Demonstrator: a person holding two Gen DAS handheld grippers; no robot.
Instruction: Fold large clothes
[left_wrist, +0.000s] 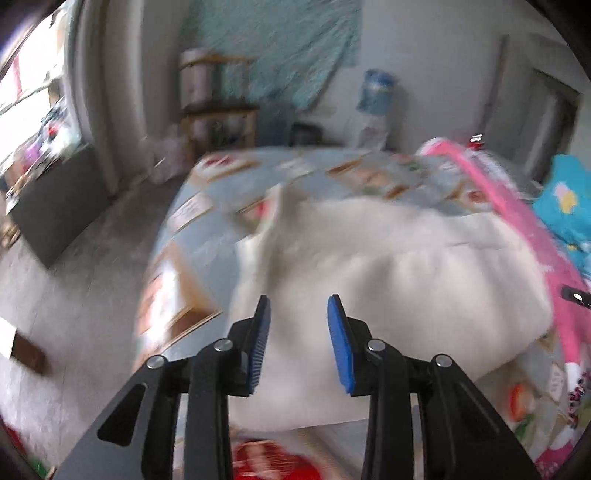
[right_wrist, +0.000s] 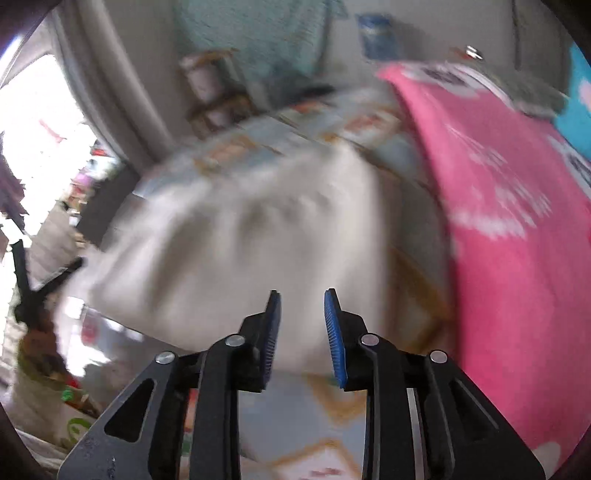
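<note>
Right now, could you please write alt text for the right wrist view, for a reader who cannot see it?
The open right gripper hovers over a white garment lying on a bed with a patterned sheet, holding nothing. A pink blanket covers the bed's right side, and the whole picture is blurred by motion.

Both wrist cams look forward and down over the bed (left_wrist: 207, 184) from close up, sharing the white garment (left_wrist: 406, 266), pink blanket (right_wrist: 498, 221) and far wall.
</note>
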